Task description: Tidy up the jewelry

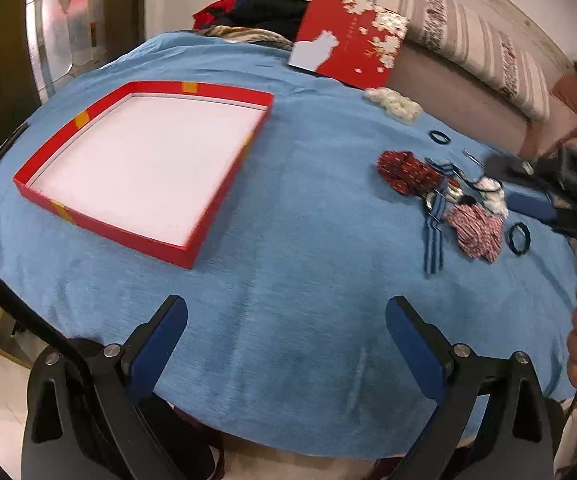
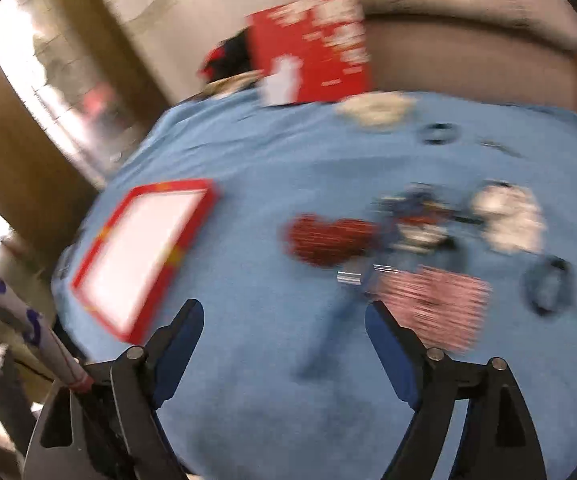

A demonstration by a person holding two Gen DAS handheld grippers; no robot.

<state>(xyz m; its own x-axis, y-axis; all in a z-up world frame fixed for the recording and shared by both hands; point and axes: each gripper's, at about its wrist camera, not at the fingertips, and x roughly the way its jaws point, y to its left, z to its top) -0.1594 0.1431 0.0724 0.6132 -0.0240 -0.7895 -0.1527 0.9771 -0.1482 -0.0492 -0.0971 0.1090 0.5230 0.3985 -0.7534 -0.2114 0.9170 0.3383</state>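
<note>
Blue cloth (image 1: 288, 240): spread over the table.
Red tray (image 1: 144, 168): placed near the left edge, white inside.
Hair accessories (image 1: 444, 196): heaped near the right edge (scrunchies, ties).
Left gripper (image 1: 286, 344): spread, nothing held.
Right gripper (image 2: 284, 344): spread, nothing held.

We see a matt blue cloth (image 1: 288, 240) with a faint woven grain covering the table. On it, the red box tray (image 1: 224, 200) looks like smooth cardboard with a plain white inside. Right of the tray lie patterned fabric scrunchies (image 1: 404, 172), fuzzy white ones (image 1: 392, 104) and a shiny metal clip (image 2: 348, 278).
</note>
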